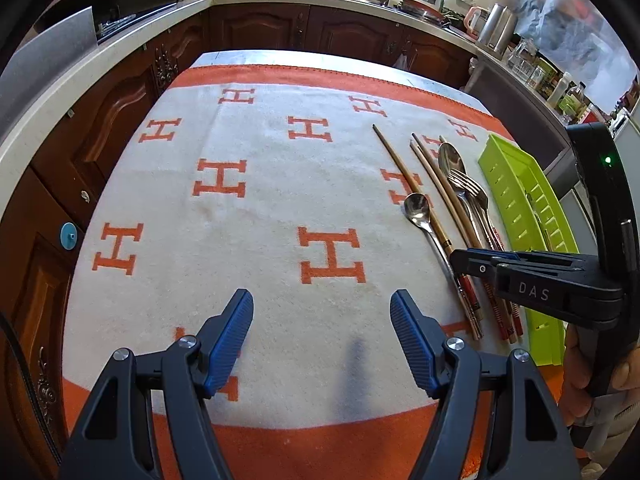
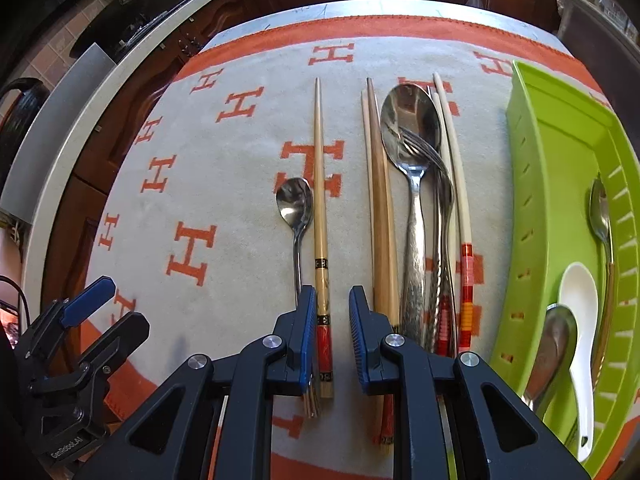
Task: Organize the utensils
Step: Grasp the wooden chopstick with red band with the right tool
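Observation:
Utensils lie in a row on an orange-and-white towel [image 2: 224, 168]: a small steel spoon [image 2: 295, 204], a bamboo chopstick with a red end [image 2: 320, 200], a brown chopstick pair [image 2: 378, 200], a large spoon [image 2: 408, 132], a fork [image 2: 430, 156] and pale chopsticks [image 2: 456, 184]. A green tray [image 2: 556, 184] on the right holds a white ceramic spoon [image 2: 578, 300] and two metal spoons. My right gripper [image 2: 329, 304] is open, low over the red end of the bamboo chopstick, jaws astride it. My left gripper [image 1: 322, 308] is open and empty over bare towel, left of the utensils [image 1: 448, 196].
The towel covers a table [image 1: 304, 56] ringed by wooden kitchen cabinets [image 1: 260, 32] and a pale counter [image 1: 120, 48]. The right gripper [image 1: 464, 260] shows at the right of the left wrist view, beside the green tray [image 1: 516, 188]. Bottles and jars [image 1: 560, 84] stand far right.

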